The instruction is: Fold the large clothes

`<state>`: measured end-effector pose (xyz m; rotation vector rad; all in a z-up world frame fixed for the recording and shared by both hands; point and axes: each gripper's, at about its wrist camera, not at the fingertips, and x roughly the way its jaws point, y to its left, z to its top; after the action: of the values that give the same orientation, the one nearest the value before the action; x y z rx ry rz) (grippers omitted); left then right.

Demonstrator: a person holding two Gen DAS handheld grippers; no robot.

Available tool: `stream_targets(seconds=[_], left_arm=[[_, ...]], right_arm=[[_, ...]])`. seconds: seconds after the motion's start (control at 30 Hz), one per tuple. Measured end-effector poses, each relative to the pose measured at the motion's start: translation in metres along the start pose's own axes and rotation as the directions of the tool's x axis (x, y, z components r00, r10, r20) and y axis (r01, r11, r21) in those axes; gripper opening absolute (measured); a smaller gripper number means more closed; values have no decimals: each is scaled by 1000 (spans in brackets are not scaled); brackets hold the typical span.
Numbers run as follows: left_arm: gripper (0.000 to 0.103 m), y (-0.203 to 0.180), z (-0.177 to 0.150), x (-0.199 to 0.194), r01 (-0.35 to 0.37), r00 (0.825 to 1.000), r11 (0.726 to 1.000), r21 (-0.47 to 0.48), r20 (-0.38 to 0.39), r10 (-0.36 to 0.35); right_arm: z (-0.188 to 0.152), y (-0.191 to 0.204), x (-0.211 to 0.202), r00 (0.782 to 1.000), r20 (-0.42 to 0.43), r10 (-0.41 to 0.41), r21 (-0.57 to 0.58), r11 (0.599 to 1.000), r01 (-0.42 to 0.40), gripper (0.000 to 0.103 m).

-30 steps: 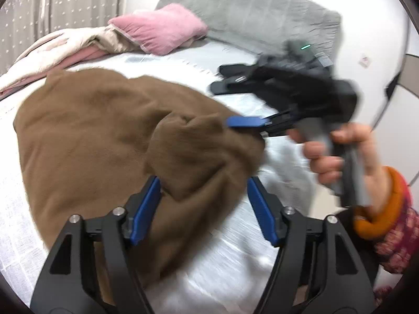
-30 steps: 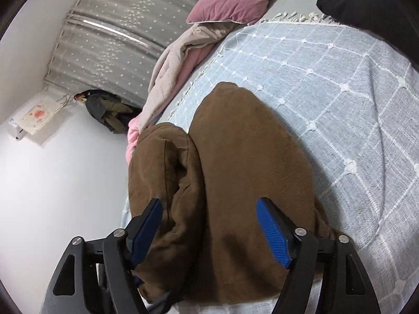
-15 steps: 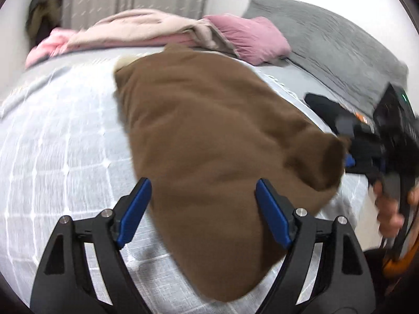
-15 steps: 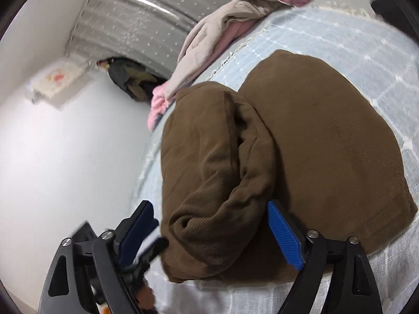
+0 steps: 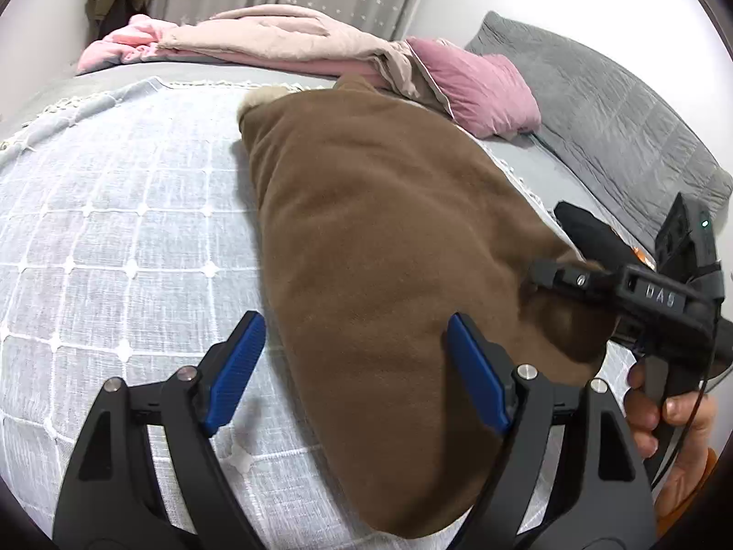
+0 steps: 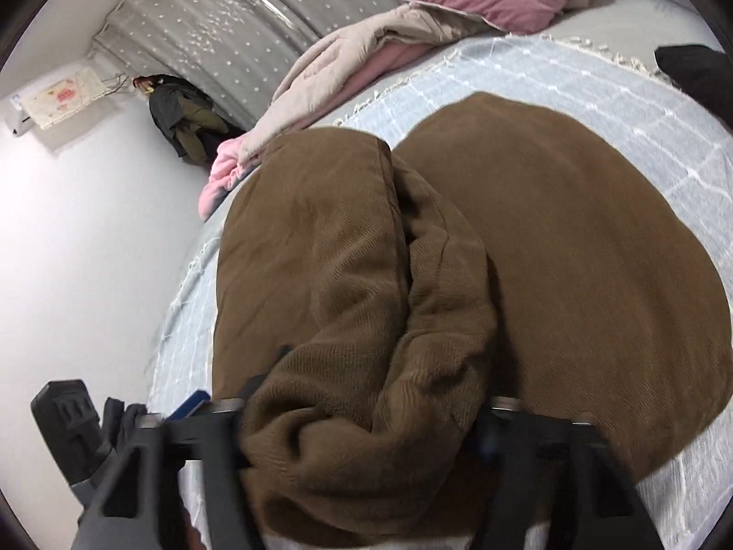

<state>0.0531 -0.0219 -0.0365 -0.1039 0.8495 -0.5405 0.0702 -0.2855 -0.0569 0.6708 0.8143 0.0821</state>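
Note:
A large brown garment [image 5: 380,247] lies spread on the bed. In the right wrist view a thick rolled fold [image 6: 348,302] runs along its left side. My left gripper [image 5: 357,371] hovers open over the garment's near edge, with cloth under its right finger and bedspread under its left. My right gripper [image 6: 366,417] is closing on the near end of the rolled fold, and the cloth bulges over both pads and hides them. In the left wrist view the right gripper [image 5: 549,275], held by a hand [image 5: 659,412], bites the garment's right corner.
A pale grid-patterned bedspread [image 5: 114,229] covers the bed. At the far side lie a beige and pink blanket [image 5: 275,41], a pink pillow [image 5: 481,87] and a grey pillow [image 5: 609,114]. A black item [image 5: 591,233] sits to the right. A white wall [image 6: 91,252] borders the left edge.
The right jaws have come together on the rolled fold, which now hides the pads. The left gripper swung off the bunched cloth to the garment's near edge and then stayed put.

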Motion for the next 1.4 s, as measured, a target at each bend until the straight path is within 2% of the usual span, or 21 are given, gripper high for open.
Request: stream_targets(seconds=[0.07, 0.13, 0.2, 0.3, 0.37, 0.43, 0.5, 0.53, 0.57, 0.6, 0.63, 0.67, 0.73, 0.8, 0.83, 0.93, 1.03, 1.1, 1.2, 1.4], left_arm=[[82, 0, 1, -3, -7, 1000, 1000, -18, 24, 7], [82, -1, 3, -6, -10, 999, 1000, -30, 50, 11], [82, -7, 3, -11, 0, 996, 999, -34, 88, 3], [82, -20, 2, -13, 25, 992, 1000, -12, 120, -24], [82, -31, 0, -12, 32, 992, 999, 21, 125, -34], [82, -47, -3, -6, 34, 992, 996, 79, 117, -43], [82, -60, -7, 3, 29, 994, 991, 132, 101, -42], [82, -63, -8, 6, 27, 995, 989, 145, 94, -41], [82, -68, -11, 11, 30, 996, 987, 159, 80, -44], [82, -70, -13, 14, 35, 997, 985, 166, 69, -47], [82, -71, -14, 16, 40, 997, 985, 169, 63, -51], [82, -72, -14, 17, 46, 997, 985, 168, 61, -57], [82, -70, -12, 15, 47, 996, 986, 157, 63, -57], [82, -67, -10, 12, 49, 997, 988, 146, 58, -58], [82, -65, -9, 11, 49, 997, 988, 144, 60, -58], [82, -65, -9, 11, 43, 996, 988, 148, 65, -53], [82, -70, -12, 12, 40, 996, 987, 153, 71, -52], [82, -73, -14, 13, 39, 996, 988, 151, 77, -51], [82, -75, -17, 12, 36, 996, 989, 142, 81, -48], [82, -74, -18, 14, 48, 995, 992, 121, 81, -58]], right_arm=[[11, 9, -10, 997, 63, 45, -16, 999, -44, 32], [21, 17, -21, 988, 120, 99, -34, 995, -95, 29], [30, 25, -38, 972, 185, 145, -61, 989, -135, 27], [40, 26, -69, 940, 300, 160, -98, 986, -137, 25], [47, 2, -87, 927, 342, 157, -53, 988, -148, 25], [49, -27, -91, 932, 340, 124, 13, 991, -137, 25], [49, -62, -85, 952, 299, 64, 91, 991, -95, 26], [48, -86, -74, 972, 234, 19, 142, 988, -54, 27], [46, -112, -57, 992, 124, -17, 194, 981, -8, 30], [40, -135, -39, 999, 27, -21, 251, 968, 14, 32], [33, -156, -27, 1000, -22, 17, 312, 950, -9, 34], [28, -174, -22, 996, -31, 82, 367, 928, -65, 34], [26, -187, -29, 984, -12, 176, 398, 904, -157, 37], [28, -189, -42, 977, -8, 214, 389, 901, -194, 47], [27, -188, -49, 978, 2, 210, 381, 904, -195, 52], [22, -186, -83, 989, 72, 130, 345, 927, -147, 67], [21, -182, -109, 985, 158, 70, 282, 953, -113, 67], [22, -173, -118, 978, 192, 80, 236, 964, -125, 67], [19, -163, -121, 974, 194, 116, 170, 974, -150, 67], [34, -124, -110, 975, 194, 111, 35, 992, -120, 67]])
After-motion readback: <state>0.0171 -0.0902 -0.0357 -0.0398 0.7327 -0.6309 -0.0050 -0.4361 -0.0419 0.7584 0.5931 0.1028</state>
